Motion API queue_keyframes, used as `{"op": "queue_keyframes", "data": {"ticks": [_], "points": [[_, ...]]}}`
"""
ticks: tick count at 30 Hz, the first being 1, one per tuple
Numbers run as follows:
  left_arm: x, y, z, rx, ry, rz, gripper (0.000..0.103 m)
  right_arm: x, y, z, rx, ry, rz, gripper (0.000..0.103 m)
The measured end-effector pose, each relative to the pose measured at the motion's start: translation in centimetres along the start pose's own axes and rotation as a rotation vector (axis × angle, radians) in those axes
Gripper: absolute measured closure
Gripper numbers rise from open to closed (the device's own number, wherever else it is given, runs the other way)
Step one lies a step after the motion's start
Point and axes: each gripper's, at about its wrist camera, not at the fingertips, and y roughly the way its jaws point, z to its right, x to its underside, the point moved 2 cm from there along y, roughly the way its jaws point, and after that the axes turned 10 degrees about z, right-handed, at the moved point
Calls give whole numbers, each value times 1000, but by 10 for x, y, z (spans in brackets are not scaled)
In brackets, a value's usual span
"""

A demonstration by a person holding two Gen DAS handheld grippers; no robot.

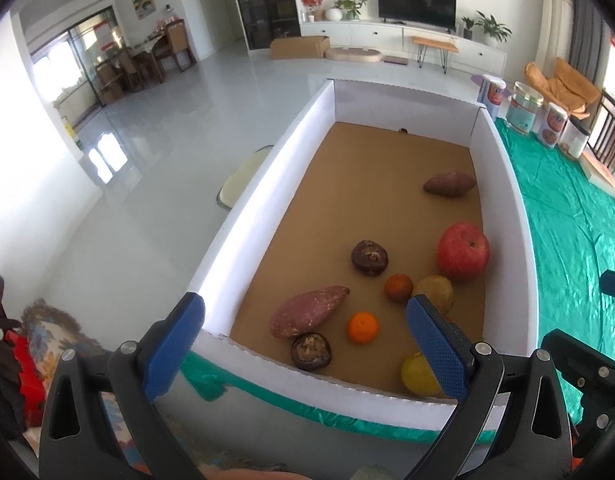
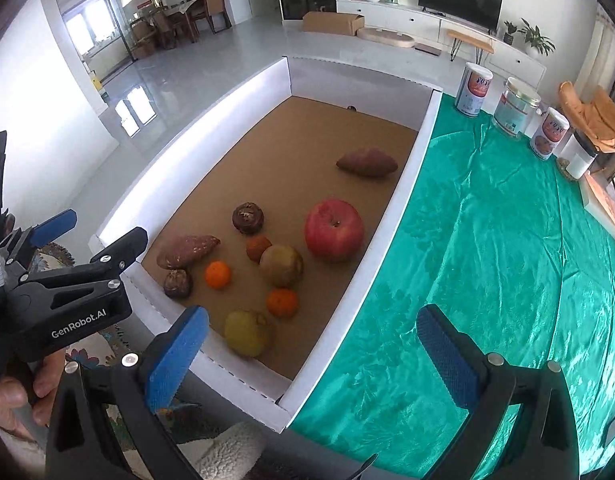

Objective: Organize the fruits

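A white-walled box (image 1: pixel 243 204) (image 2: pixel 411 168) with a brown floor holds the fruit: a red apple (image 1: pixel 463 257) (image 2: pixel 334 230), two sweet potatoes (image 1: pixel 307 311) (image 1: pixel 449 183), small oranges (image 1: pixel 363 327) (image 2: pixel 218 275) (image 2: pixel 282 302), yellow-green pears (image 2: pixel 249 332) (image 2: pixel 281 265) and two dark brown fruits (image 1: pixel 369 257) (image 1: pixel 310 351). My left gripper (image 1: pixel 303 340) hangs open over the box's near end, nothing between its blue pads. My right gripper (image 2: pixel 311 356) is open above the box's near right corner, also holding nothing. The left gripper (image 2: pixel 55 236) shows at the left of the right wrist view.
The box lies on a green cloth (image 2: pixel 507 260) covering the table to its right. Several tins (image 2: pixel 473 89) (image 2: pixel 515 106) (image 2: pixel 547 132) stand at the cloth's far edge. A hand (image 2: pixel 31 392) holds the left gripper. Beyond lies a glossy floor and a TV (image 1: pixel 416 0).
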Motion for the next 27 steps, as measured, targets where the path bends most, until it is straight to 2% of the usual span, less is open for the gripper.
{"op": "queue_keyframes", "data": {"ticks": [5,11,20,27], "points": [[-3,-4,-2,40,-7,-28,2,0,-5,-2,-36,37,1,0],[-12,-16,7,73,19,-18,2,0,-16,1,-54,78,13,0],[-15,-17,13,56,21,-26,1,0,-26,4,-50,70,41,0],[-16,-19,14,69,16,-28,1,-1,-30,11,-40,81,54,0]]}}
